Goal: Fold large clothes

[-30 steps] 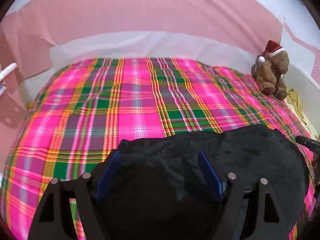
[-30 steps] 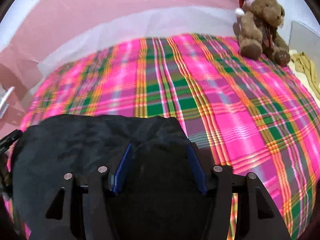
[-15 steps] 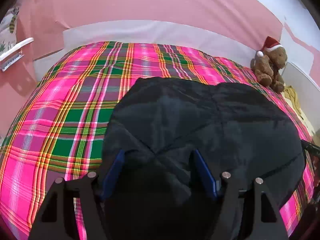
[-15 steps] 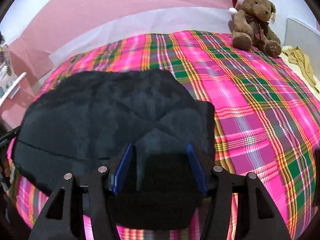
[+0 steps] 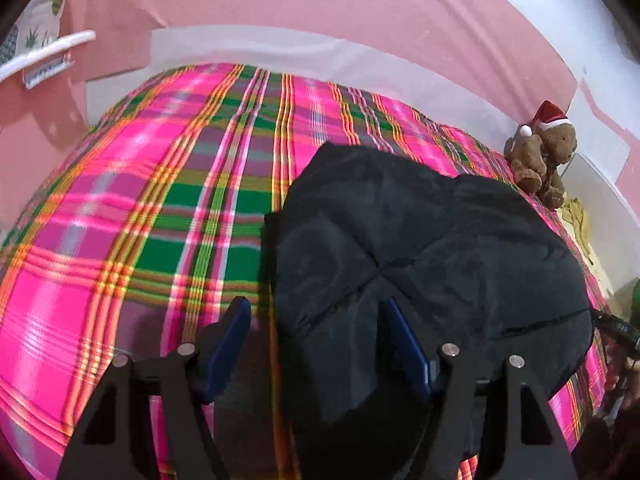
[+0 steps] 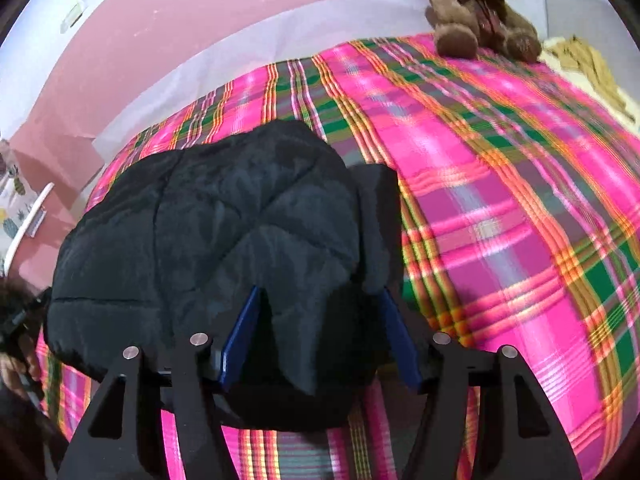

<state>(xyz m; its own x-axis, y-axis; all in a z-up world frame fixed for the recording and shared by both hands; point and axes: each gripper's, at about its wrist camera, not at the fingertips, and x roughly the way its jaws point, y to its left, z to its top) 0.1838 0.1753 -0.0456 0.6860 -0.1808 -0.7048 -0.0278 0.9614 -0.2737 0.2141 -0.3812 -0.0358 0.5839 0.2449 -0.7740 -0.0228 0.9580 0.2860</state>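
A black quilted garment (image 5: 420, 240) lies spread on the pink and green plaid bed cover (image 5: 160, 200). My left gripper (image 5: 316, 302) hangs over the garment's near left edge. Its left pad stands free above the plaid and its right pad sits beside the fabric, so it is open. In the right wrist view the same garment (image 6: 220, 220) fills the left half. My right gripper (image 6: 320, 290) straddles a fold at the garment's near right corner. Its jaws are opening, with the fold loose between them.
A brown teddy bear in a red hat (image 5: 540, 160) (image 6: 476, 12) sits at the far right of the bed. Yellowish cloth (image 6: 588, 64) lies beyond it. A pink wall with a white band backs the bed, and a white rail (image 5: 44, 50) is at the far left.
The garment, bunched close in both grippers a second ago, now lies spread flat on the bed cover. Both grippers have sunk toward the bed, and the left gripper's left pad has come clear of the fabric.
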